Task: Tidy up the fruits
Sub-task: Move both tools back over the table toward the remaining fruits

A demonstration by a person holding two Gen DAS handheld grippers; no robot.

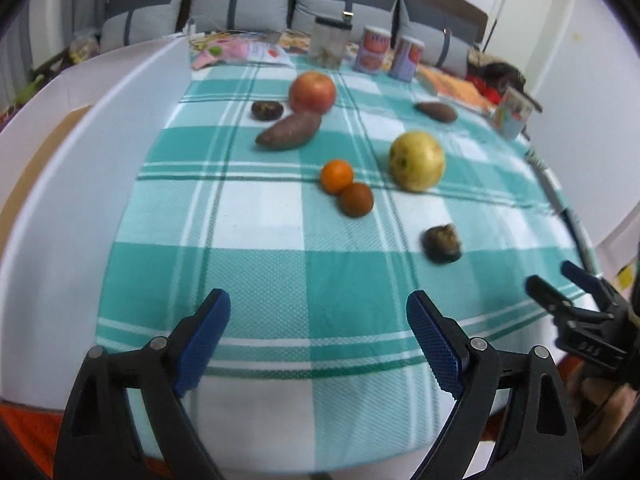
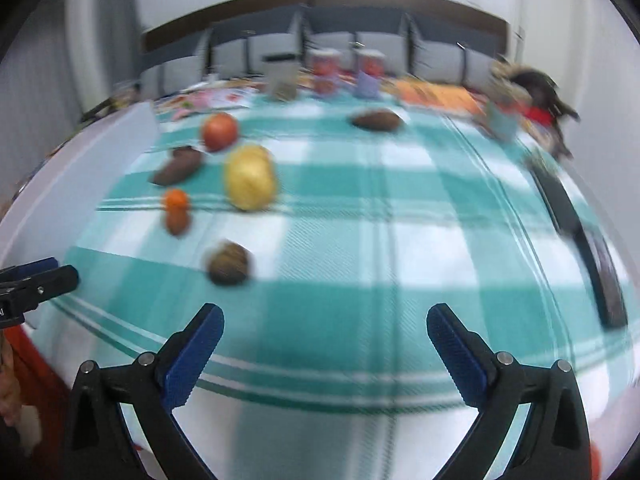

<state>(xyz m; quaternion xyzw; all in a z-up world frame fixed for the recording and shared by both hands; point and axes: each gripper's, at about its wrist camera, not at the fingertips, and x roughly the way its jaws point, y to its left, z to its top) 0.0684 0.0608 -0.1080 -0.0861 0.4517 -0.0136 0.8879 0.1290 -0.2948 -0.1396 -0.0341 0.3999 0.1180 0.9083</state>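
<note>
**Desk:** What lies on the checked cloth (image 1: 280, 280), left to right?

**Photographer:** Over the white bench (image 1: 68, 220), in the left wrist view: one dark wrinkled fruit (image 1: 267, 110) at far left; one long sweet potato (image 1: 289, 131) just beside it, touching or nearly touching one red apple (image 1: 312, 91) behind; one bright orange (image 1: 337, 176) pressed against one darker brownish orange (image 1: 356, 199); one yellow pear-like fruit (image 1: 417, 161); one shrivelled brown fruit (image 1: 442, 245) nearest the camera; and a second sweet potato (image 1: 437, 112) far right. Eight pieces in all, none yet grouped.

**Desk:** And the tools?

**Photographer:** Two. The left hand-held gripper (image 1: 318, 340) hangs over the near edge of the cloth, blue pads spread wide, nothing between them. The right hand-held gripper (image 2: 325, 344) stands just as wide apart and as empty; its view is smeared by motion.

**Desk:** How would the fruit handle?

**Photographer:** My reading only: the apple and the yellow fruit look firm, smooth and fairly heavy, likely to roll, so best taken across the widest middle. The oranges seem lighter with a little give; being in contact, one may nudge the other. The sweet potatoes look stiff and rough, easiest pinched across the narrow width at mid-length. The two wrinkled ones appear soft and bruisable, wanting a gentle squeeze.

**Desk:** Background?

**Photographer:** One clear jar (image 1: 330, 42), two printed cans (image 1: 374, 50), cushions (image 1: 240, 8) behind.
</note>
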